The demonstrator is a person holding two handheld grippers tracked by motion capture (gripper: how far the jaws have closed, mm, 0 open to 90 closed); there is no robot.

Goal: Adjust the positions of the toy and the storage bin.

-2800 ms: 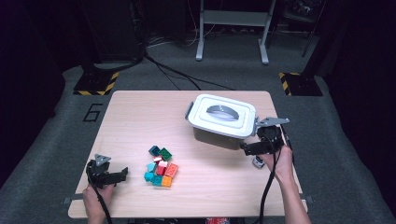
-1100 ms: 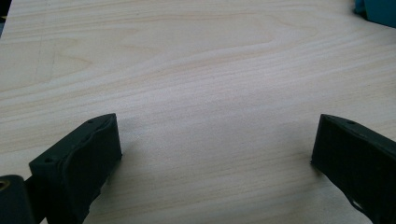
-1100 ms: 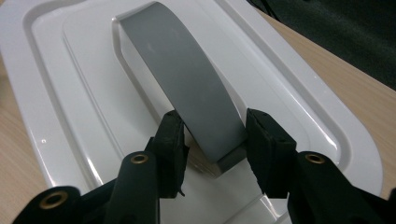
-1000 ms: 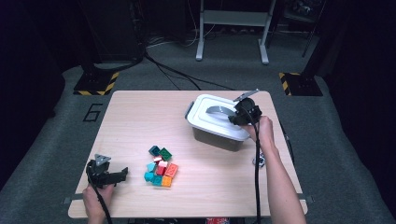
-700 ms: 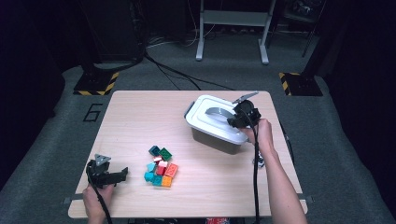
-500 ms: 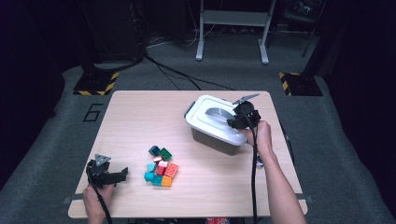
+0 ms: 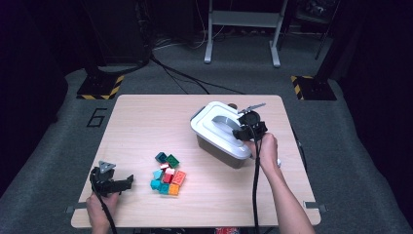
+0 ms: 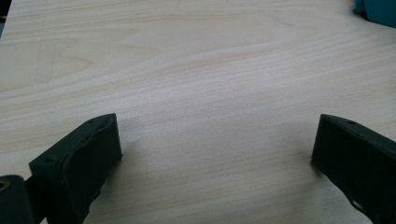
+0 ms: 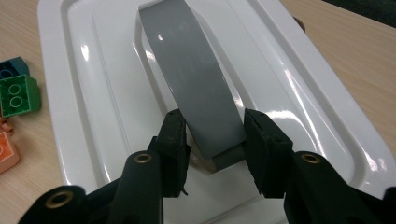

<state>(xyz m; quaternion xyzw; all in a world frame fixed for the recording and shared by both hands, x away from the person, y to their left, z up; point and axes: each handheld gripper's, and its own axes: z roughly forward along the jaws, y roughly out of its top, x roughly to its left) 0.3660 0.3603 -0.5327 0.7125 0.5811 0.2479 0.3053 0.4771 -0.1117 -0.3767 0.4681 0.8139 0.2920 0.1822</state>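
Observation:
A white lid [image 7: 207, 126] with a grey arched handle [image 7: 225, 122] lies askew on a dark box [image 7: 219, 152], overhanging the box's left side. My right gripper [image 7: 237, 131] is shut on the handle; in the right gripper view the pads [image 9: 176, 135] press on both sides of the grey handle [image 9: 191, 70] above the glossy lid [image 9: 84, 70]. My left gripper [image 7: 126, 181] rests on the table's near left corner, jaws open and pointing toward the bricks. In the left gripper view my left gripper [image 8: 215, 140] has only bare wood between its jaws.
A cluster of several coloured bricks [image 7: 168, 174] lies between the two grippers. A green brick [image 9: 18, 95] and an orange brick [image 9: 5, 151] sit left of the lid. A teal brick [image 8: 378, 8] shows far ahead of the left jaws. The wooden table [image 7: 146, 122] has bare room at its back left.
My right gripper came from the right of the box onto the lid's handle and has drawn the lid a little to the left. The left gripper has stayed still.

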